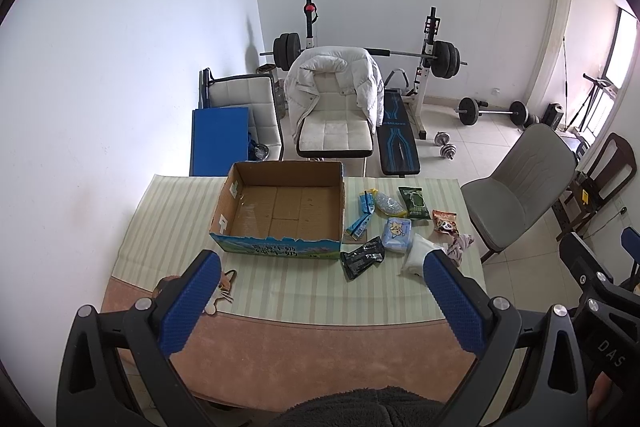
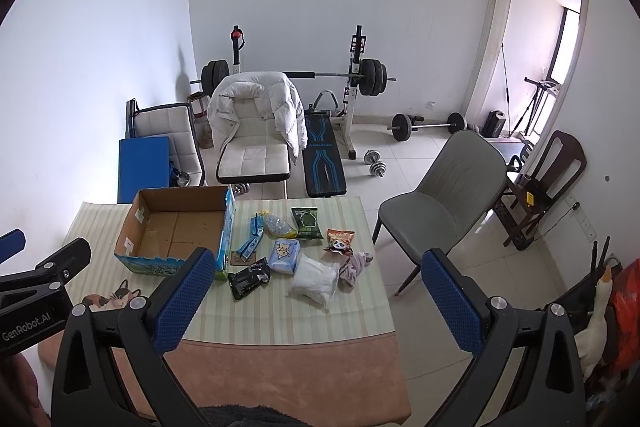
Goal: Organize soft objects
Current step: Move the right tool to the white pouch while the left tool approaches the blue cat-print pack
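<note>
Both the left gripper and right gripper hover wide open, holding nothing. The soft packets lie right of the empty cardboard box, probably nearer the right gripper.

White pouch: in the left wrist view its near corner is hidden behind a blue pad of the left tongs.
Crumpled cloth: just right of the white pouch, partly hidden by the same pad.
Cat mat: left of the cardboard box, mostly covered by the other pad.
Box front: in the right wrist view its near right corner is hidden behind a pad of the right tongs.
Packet labels: print too small to read.
Table: near edge hidden by dark fleece, itself cut off by the bottom edge.
</note>
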### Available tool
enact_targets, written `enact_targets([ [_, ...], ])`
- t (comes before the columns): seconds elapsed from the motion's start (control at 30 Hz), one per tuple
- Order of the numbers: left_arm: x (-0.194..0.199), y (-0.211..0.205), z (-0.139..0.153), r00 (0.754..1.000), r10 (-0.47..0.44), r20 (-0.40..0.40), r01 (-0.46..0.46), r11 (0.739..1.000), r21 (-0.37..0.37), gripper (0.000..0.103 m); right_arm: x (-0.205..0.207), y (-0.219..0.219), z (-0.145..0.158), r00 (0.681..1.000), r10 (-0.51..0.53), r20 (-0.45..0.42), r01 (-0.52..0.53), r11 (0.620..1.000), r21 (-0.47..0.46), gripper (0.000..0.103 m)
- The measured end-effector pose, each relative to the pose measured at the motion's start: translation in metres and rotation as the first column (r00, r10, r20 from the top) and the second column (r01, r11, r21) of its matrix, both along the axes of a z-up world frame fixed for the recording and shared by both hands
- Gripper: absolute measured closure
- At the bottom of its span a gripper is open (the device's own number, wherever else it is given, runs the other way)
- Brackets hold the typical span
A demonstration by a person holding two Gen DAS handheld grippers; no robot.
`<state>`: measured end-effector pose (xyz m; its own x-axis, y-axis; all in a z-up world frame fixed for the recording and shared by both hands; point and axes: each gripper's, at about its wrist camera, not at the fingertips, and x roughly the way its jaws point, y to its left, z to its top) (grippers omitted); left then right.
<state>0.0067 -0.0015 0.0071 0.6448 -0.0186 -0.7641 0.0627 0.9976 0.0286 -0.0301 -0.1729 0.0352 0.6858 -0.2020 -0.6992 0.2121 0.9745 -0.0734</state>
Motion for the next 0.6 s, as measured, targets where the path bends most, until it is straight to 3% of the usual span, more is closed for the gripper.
enact_targets([
  [0.2,-0.001,-0.001,0.000,1.000,-0.003,-0.001,0.003,1.000,0.002,0.000,0.005,-0.001,0.003,1.000,-0.005,0.009,0.005,1.000,0.006,0.000],
  [0.37,0.023,-0.006,-0.010,1.000,-0.027,0.002,0.027,0.999,0.026,0.000,0.017,-0.014,-0.006,0.999,-0.029,0.020,0.029,0.999,0.041,0.000],
  [0.47,0.053,-0.012,-0.029,0.998,-0.064,-0.028,0.065,0.997,0.034,0.000,0.038,-0.023,-0.026,0.999,-0.035,-0.011,0.036,0.997,0.064,0.000],
  [0.6,0.105,-0.024,-0.065,0.987,-0.140,-0.083,0.146,0.986,0.075,0.000,0.077,-0.039,-0.072,0.992,-0.017,-0.125,0.028,0.996,0.083,0.000],
])
